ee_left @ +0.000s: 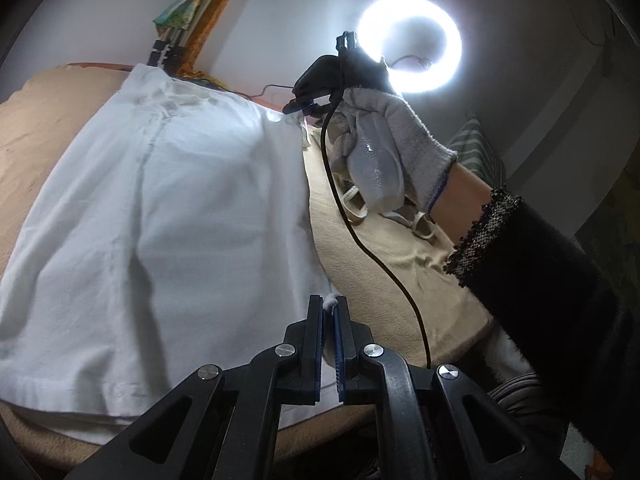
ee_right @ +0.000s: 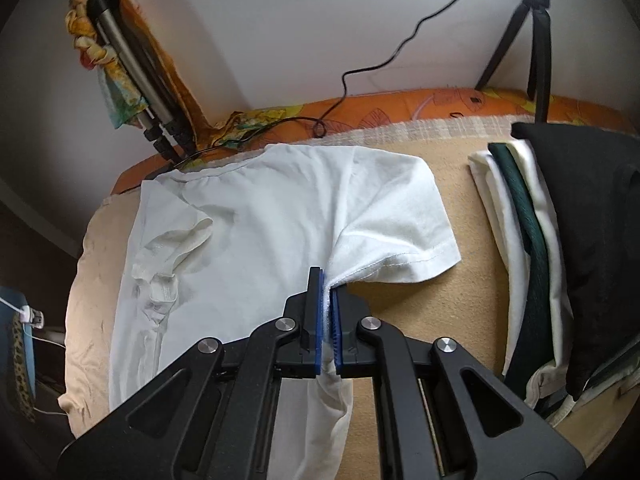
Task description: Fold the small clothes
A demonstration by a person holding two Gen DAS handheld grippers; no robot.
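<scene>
A white T-shirt [ee_left: 160, 208] lies spread on a beige blanket [ee_left: 384, 256]. My left gripper [ee_left: 330, 307] is shut on the shirt's right edge near the hem corner. In the right wrist view the same shirt [ee_right: 260, 220] lies flat with one sleeve [ee_right: 400, 232] spread to the right. My right gripper [ee_right: 329, 284] is shut on the shirt's side edge just under that sleeve's armpit. The right gripper also shows in the left wrist view [ee_left: 316, 92], held by a gloved hand [ee_left: 384, 140] at the shirt's far edge.
A stack of folded clothes [ee_right: 560, 248], white, green and black, lies on the blanket's right side. A tripod [ee_right: 532, 32] and a ring light [ee_left: 408, 40] stand at the back. A black cable [ee_left: 380, 256] runs across the blanket. A folded stand [ee_right: 132, 68] leans at the back left.
</scene>
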